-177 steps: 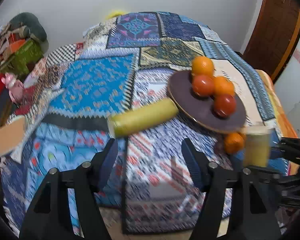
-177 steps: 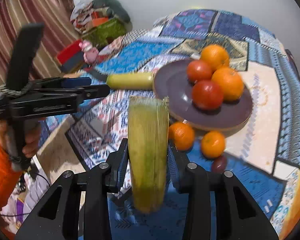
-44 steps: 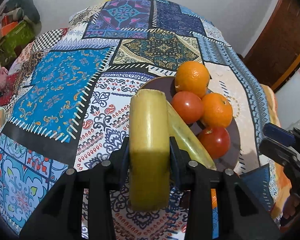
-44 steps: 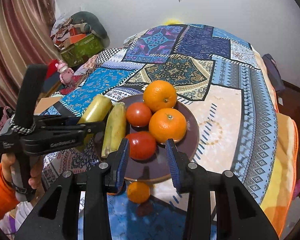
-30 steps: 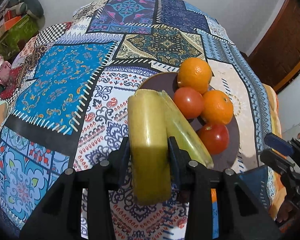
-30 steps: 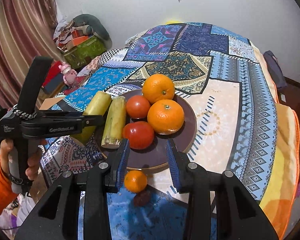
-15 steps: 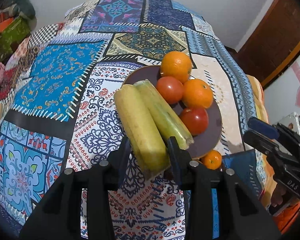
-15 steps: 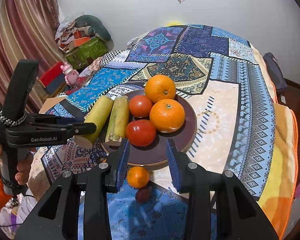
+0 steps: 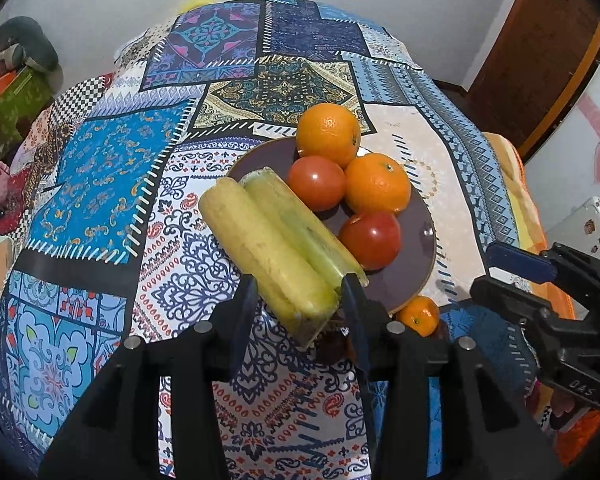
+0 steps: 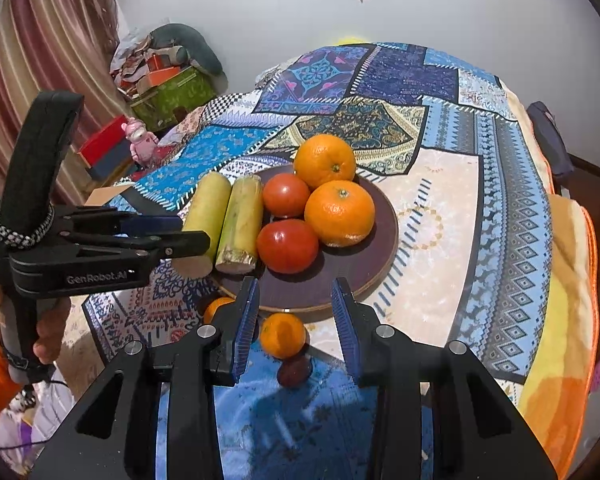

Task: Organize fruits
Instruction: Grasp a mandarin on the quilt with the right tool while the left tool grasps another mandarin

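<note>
A brown plate (image 10: 376, 256) on the patchwork cloth holds two oranges (image 10: 339, 213), two tomatoes (image 10: 287, 245) and a green-yellow sugarcane piece (image 10: 241, 222). A second, yellower piece (image 9: 266, 254) lies beside it at the plate's left edge. My left gripper (image 9: 300, 300) has its jaws around that piece's near end, with small gaps showing. My right gripper (image 10: 294, 318) is open and empty above a small mandarin (image 10: 282, 335) and a dark plum (image 10: 294, 370) in front of the plate. Another mandarin (image 10: 216, 308) lies left of them.
The patchwork-covered table (image 10: 440, 208) falls away on all sides. Boxes, a pink toy (image 10: 140, 138) and clutter stand at the far left by a curtain. A wooden door (image 9: 540, 52) is at the right.
My left gripper carried the yellow piece to the plate and laid it beside the green one; its jaws have loosened. My right gripper, empty after leaving the green piece, pulled back toward the mandarins.
</note>
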A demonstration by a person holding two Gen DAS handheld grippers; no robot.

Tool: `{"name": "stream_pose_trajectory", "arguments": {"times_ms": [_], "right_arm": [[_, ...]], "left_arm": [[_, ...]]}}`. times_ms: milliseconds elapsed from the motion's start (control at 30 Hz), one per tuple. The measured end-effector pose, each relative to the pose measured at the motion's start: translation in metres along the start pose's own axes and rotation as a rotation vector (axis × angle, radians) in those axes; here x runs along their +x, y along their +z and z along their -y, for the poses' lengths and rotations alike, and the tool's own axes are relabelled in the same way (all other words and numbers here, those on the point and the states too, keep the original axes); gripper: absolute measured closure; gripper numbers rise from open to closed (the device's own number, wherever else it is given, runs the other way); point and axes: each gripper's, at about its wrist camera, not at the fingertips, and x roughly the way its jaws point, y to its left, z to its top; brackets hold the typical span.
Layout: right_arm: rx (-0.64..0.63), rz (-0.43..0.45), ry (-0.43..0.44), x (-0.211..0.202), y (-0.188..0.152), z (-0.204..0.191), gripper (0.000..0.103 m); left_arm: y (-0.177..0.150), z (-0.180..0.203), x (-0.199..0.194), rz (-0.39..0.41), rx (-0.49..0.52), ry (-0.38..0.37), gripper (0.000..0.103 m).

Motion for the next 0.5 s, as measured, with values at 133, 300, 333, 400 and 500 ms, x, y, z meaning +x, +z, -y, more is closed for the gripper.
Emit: {"name": "stream_pose_trajectory", "arguments": {"times_ms": [133, 300, 333, 400, 500], "right_arm": [[0.008, -0.013, 0.003, 0.002, -0.006, 0.0, 0.068], [0.023, -0.038, 0.008, 0.006, -0.014, -0.001, 0.068], [0.026, -0.043, 0.008, 0.008, -0.017, -0.001, 0.068], [0.031, -0.058, 0.008, 0.012, -0.021, -0.002, 0.068], [0.036, -0.084, 0.008, 0.019, -0.028, -0.003, 0.068]], "left_arm": [[-0.008, -0.002, -0.01, 0.013, 0.0, -0.005, 0.058], [-0.022, 0.0, -0.022, 0.03, 0.011, -0.012, 0.055], [-0.026, 0.001, -0.024, 0.033, 0.014, -0.01, 0.055], [-0.033, 0.004, -0.025, 0.031, 0.018, -0.018, 0.055], [-0.043, 0.009, -0.024, 0.021, 0.025, -0.04, 0.055]]}}
